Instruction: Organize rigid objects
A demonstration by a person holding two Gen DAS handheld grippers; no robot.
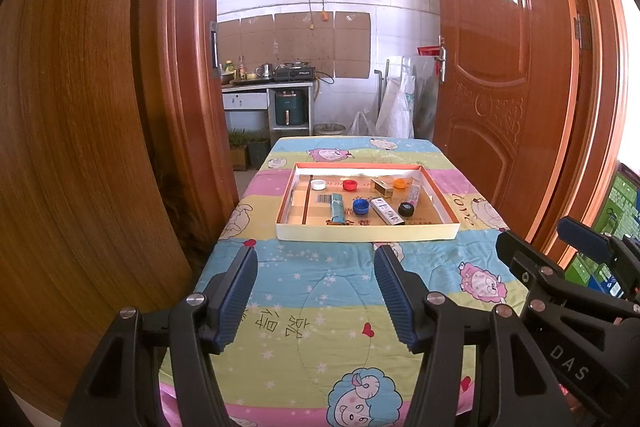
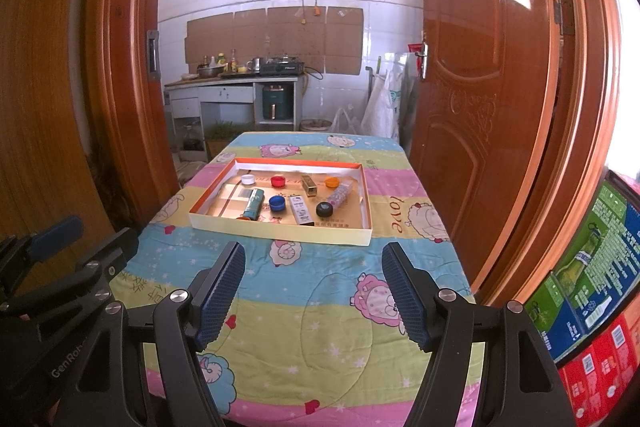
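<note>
Quilted table (image 1: pixel 320 279) bare before tray (image 1: pixel 366 231), left tool (image 1: pixel 316 271) released, right tool (image 2: pixel 314 267) released

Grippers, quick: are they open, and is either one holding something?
Left gripper: open, holding nothing.
Right gripper: open, holding nothing.

A table (image 1: pixel 452 267) stood in front of an open doorway, covered by a quilted cloth (image 2: pixel 320 311) striped pink, yellow and blue and printed with cartoon sheep, hearts and stars. Toward its far end a shallow cardboard tray (image 1: pixel 366 231) with an orange rim lay flat on the cloth.
</note>
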